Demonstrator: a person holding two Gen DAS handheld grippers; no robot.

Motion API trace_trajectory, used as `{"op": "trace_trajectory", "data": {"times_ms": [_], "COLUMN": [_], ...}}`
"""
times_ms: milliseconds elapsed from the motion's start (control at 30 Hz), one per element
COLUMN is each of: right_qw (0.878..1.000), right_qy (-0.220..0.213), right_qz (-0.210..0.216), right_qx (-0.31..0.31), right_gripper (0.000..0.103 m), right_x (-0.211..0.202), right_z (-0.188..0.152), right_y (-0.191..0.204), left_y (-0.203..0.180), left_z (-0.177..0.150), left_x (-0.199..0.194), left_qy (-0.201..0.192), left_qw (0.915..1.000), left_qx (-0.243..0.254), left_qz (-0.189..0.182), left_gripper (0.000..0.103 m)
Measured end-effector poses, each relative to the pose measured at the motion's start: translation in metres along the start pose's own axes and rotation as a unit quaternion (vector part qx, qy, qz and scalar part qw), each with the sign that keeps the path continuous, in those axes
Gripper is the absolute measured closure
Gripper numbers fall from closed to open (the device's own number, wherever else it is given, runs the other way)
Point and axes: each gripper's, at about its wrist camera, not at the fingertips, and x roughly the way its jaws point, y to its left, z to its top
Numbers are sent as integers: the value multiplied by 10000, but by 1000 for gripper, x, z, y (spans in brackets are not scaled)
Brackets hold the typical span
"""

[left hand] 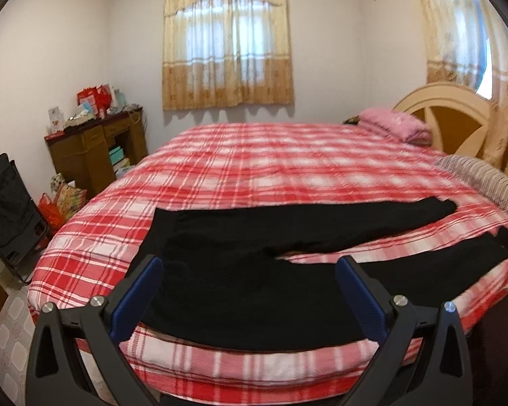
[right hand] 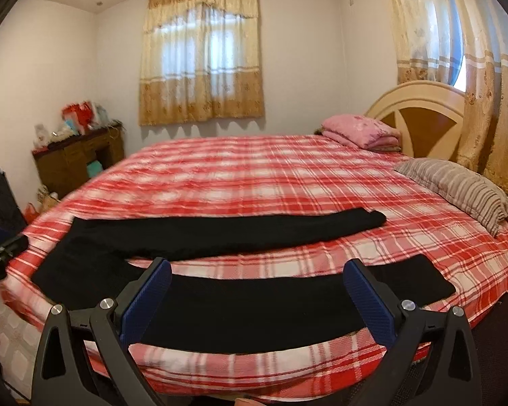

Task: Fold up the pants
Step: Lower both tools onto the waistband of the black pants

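We're hovering both grippers, left (left hand: pixel 247 270) and right (right hand: pixel 257 274), jaws spread wide, grasping nothing. The pants (left hand: pixel 240 291) are lying flat on the bed (left hand: pixel 254 155), legs fanning toward three o'clock.

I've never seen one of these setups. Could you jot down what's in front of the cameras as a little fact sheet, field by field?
Place: bedroom, curtained window on the far wall
Surface: bed with a red and white checked cover
Garment: black pants spread flat near the bed's front edge, legs apart, not yet folded
Left gripper: open, over the waist end, holding nothing
Right gripper: open, over the nearer leg, holding nothing
Bedding: pink folded blanket and striped pillow by the headboard
Side furniture: wooden desk piled with clutter
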Motion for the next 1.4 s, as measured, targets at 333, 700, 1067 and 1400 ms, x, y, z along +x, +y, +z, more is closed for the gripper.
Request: {"op": "trace_trajectory", "data": {"times_ms": [333, 700, 1067, 1400], "right_qw": [9959, 9921, 9921, 9910], "right_qy": [870, 1254, 1232, 1307], "right_qz": [-231, 38, 194, -36], "right_qx": [94, -81, -133, 296], "right_gripper": [1, 1, 32, 53], "right_x": [78, 128, 145, 172], "right_z": [-33, -30, -23, 1], "right_y": [-29, -32, -34, -83], "left_y": [52, 121, 172, 168], "left_z": [13, 43, 48, 41], "left_x": [99, 206, 283, 300], "left_qy": [752, 1418, 2103, 2174], "left_qw": [9948, 9885, 9766, 9754], "left_qx": [358, 238, -453, -221], "left_qz": [579, 477, -50, -292], "left_gripper": [0, 0, 43, 42]}}
